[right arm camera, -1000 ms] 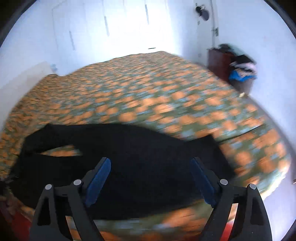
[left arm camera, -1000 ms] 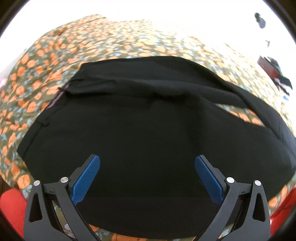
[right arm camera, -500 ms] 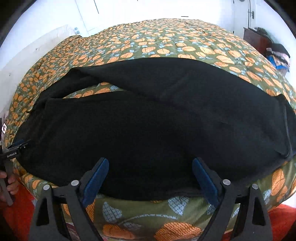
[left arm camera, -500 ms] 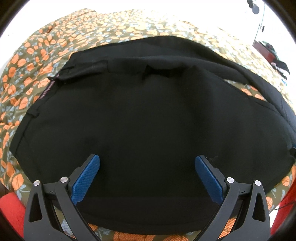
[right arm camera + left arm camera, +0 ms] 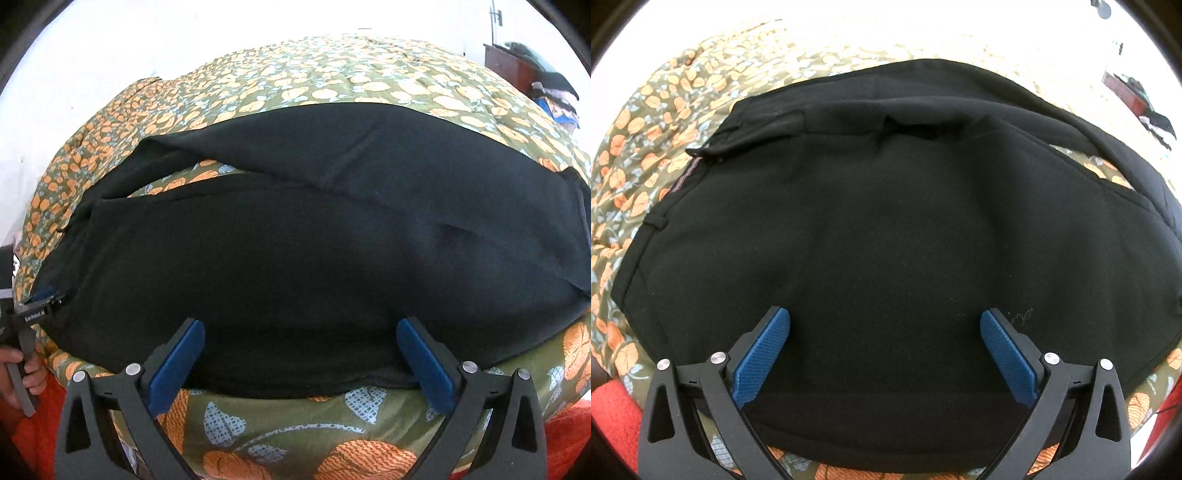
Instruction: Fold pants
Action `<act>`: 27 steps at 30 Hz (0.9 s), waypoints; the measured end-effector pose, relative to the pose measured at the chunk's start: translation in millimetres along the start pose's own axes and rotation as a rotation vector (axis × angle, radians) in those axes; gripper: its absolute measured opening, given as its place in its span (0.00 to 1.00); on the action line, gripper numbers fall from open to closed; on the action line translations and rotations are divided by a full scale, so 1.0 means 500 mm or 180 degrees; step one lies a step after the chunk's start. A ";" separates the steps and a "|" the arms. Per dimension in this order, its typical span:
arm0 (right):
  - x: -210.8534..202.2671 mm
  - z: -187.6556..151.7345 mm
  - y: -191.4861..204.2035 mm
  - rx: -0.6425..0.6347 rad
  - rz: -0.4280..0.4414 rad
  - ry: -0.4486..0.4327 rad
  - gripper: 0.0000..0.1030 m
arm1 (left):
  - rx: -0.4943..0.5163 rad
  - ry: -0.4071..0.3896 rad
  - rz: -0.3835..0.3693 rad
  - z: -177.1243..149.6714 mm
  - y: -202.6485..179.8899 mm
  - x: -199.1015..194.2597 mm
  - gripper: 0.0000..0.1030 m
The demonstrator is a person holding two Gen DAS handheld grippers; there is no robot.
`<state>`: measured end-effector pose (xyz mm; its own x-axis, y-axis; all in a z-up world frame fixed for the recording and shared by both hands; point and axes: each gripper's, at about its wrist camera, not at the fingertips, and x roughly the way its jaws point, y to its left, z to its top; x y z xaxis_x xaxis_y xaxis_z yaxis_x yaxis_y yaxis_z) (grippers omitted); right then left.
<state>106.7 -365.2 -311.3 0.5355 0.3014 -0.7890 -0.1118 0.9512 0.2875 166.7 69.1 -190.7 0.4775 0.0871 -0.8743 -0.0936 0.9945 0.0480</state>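
One pair of black pants (image 5: 886,229) lies on one leaf-print bedspread (image 5: 332,77). Two grippers, left (image 5: 884,350) and right (image 5: 301,360), are visible. One hand (image 5: 14,373) shows.

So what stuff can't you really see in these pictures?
- Pile on the dresser, right wrist view: too small and far to tell the items.
- Left gripper, right wrist view: cut off by the left edge, so only part shows.
- Bedspread far end, left wrist view: washed out by glare.
- Underside of the black pants: hidden by their own top layer.
- Right gripper: open above the pants; contact is unclear.
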 end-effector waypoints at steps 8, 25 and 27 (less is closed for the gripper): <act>0.005 0.000 0.009 -0.0051 -0.0072 0.0025 1.00 | 0.0051 -0.0003 0.0053 -0.003 -0.005 0.002 1.00; -0.082 0.005 -0.194 0.1558 0.0962 -0.0599 0.99 | 0.0060 -0.0009 0.0115 -0.004 -0.011 0.004 1.00; -0.090 -0.008 -0.264 0.2049 0.1052 -0.0739 0.93 | 0.0055 -0.0007 0.0115 -0.004 -0.011 0.005 1.00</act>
<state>94.1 -504.2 -316.0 0.7294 0.4746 -0.4926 0.1754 0.5663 0.8053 166.8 63.6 -193.9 0.4760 0.1230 -0.8708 -0.0958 0.9915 0.0877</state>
